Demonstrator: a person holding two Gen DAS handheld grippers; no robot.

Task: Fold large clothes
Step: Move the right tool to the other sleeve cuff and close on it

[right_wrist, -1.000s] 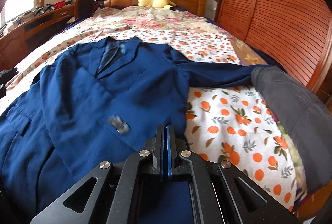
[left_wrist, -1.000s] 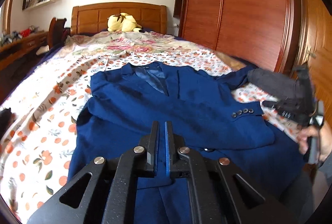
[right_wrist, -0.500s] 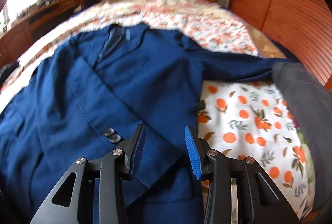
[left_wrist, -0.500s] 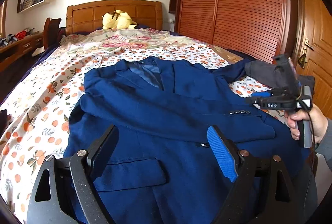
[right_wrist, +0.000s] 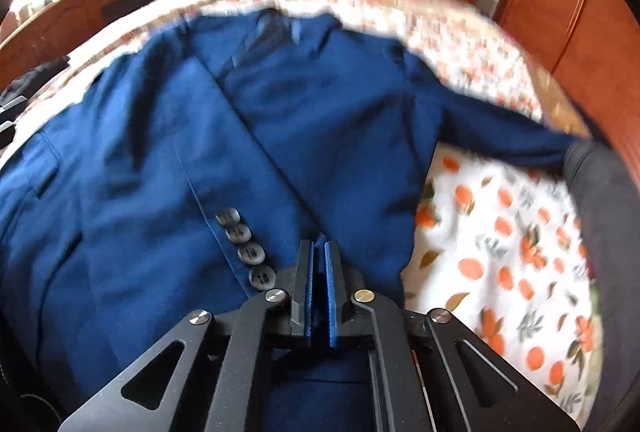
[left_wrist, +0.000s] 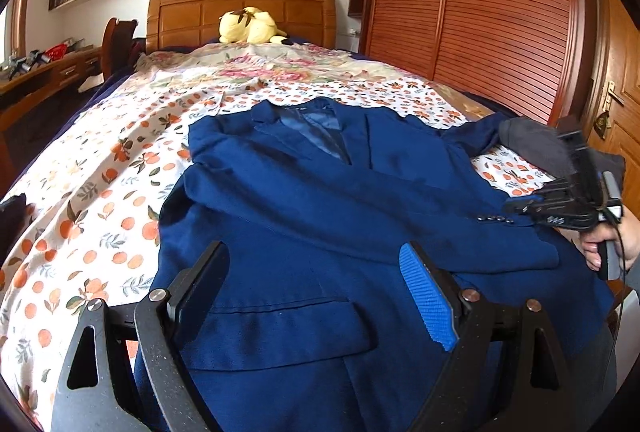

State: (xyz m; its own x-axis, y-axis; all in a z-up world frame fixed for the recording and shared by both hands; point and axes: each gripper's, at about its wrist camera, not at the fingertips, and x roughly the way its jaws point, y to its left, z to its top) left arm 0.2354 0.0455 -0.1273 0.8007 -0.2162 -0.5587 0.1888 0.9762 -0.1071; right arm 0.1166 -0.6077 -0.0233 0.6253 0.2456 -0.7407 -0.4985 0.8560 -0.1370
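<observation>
Blue jacket [left_wrist: 320,200] lies face-up across the foot end of the bed [left_wrist: 100,172], one sleeve already folded over its chest. Right tool [right_wrist: 319,252] has just closed, pinching cloth beside the cuff buttons [right_wrist: 244,248], probably to lift the fold. Left tool [left_wrist: 316,280] hovers wide open over the pocket flap, gripping nothing.

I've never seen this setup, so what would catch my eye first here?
A big blue blazer spread flat on the orange-print bedsheet, one sleeve folded across its front. The right gripper is pinched shut on that sleeve's cuff beside four dark buttons. The left gripper hovers wide open over the hem.
</observation>
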